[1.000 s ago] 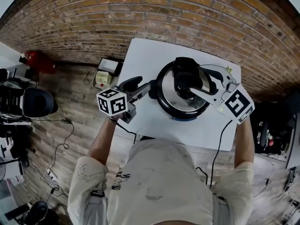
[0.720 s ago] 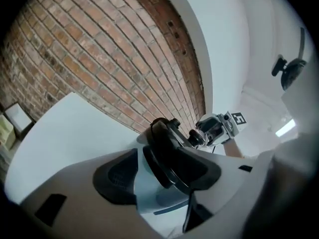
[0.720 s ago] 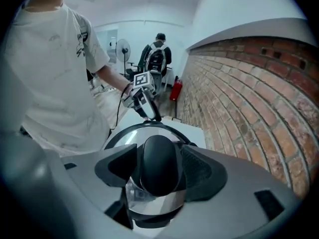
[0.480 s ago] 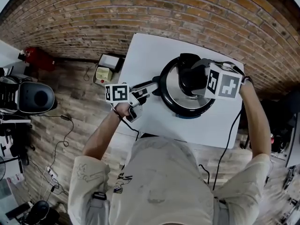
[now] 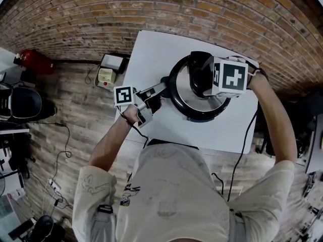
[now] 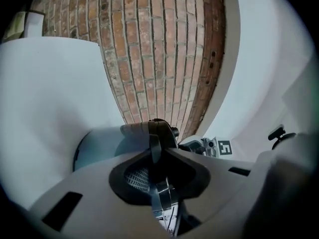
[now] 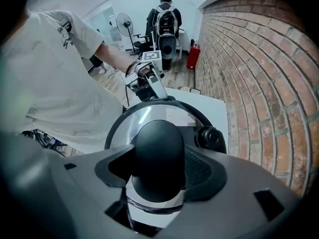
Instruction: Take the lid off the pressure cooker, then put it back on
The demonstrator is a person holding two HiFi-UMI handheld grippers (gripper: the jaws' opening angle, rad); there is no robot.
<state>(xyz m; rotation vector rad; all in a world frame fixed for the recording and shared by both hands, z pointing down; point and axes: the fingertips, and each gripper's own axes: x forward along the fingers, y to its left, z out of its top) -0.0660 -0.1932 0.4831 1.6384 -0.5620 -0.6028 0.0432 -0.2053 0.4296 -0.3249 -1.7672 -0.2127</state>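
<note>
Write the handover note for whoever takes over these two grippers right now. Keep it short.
Left gripper: jaws have just been closing and are now shut on the cooker's long black side handle.
Right gripper: pointing down, shut on the lid's black domed knob.
Things: round black-rimmed pressure cooker on the white table, shiny steel lid seated on it.
Done: both grips taken.
Left: lift the lid off, then put it back on.

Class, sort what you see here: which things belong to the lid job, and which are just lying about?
Job: cooker; lid; left gripper, whose jaws have just been closing, side handle between them; right gripper gripping the lid handle.
Lying about: box, red canister, chair, fan.
</note>
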